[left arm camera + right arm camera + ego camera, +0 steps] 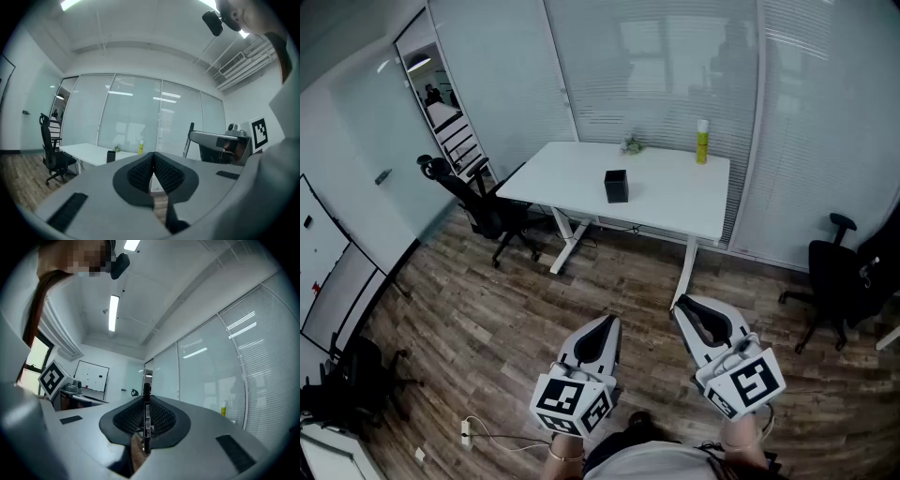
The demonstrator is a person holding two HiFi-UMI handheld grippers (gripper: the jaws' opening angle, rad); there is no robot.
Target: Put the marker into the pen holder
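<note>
"Down at the bottom of the head view, which tool has the marker?"

"The right gripper (689,307). Look in the right gripper view. Its two jaws are pinching the marker (146,420) in the middle. The black marker stands straight up and down in that frame."

"And the left gripper (153,158)?"

"Its jaws are pressed together, with nothing between them."

"Where is the pen holder?"

"The pen holder (616,186) is the little black box on the white table (675,202), up in the middle of the head view. A yellow bottle (702,142) stands at the table's far edge."

"Is the marker close to it?"

"No. Both tools are low in the frame, over the wood floor (487,328), well apart from the table."

"So what is done?"

"The marker is picked up. I think that is the only part done."

"What is left?"

"Nearly all the rest. Go to the table, bring the marker over the pen holder, tip it down, and let go so it drops in. I can't tell if anything is inside the holder already."
</note>
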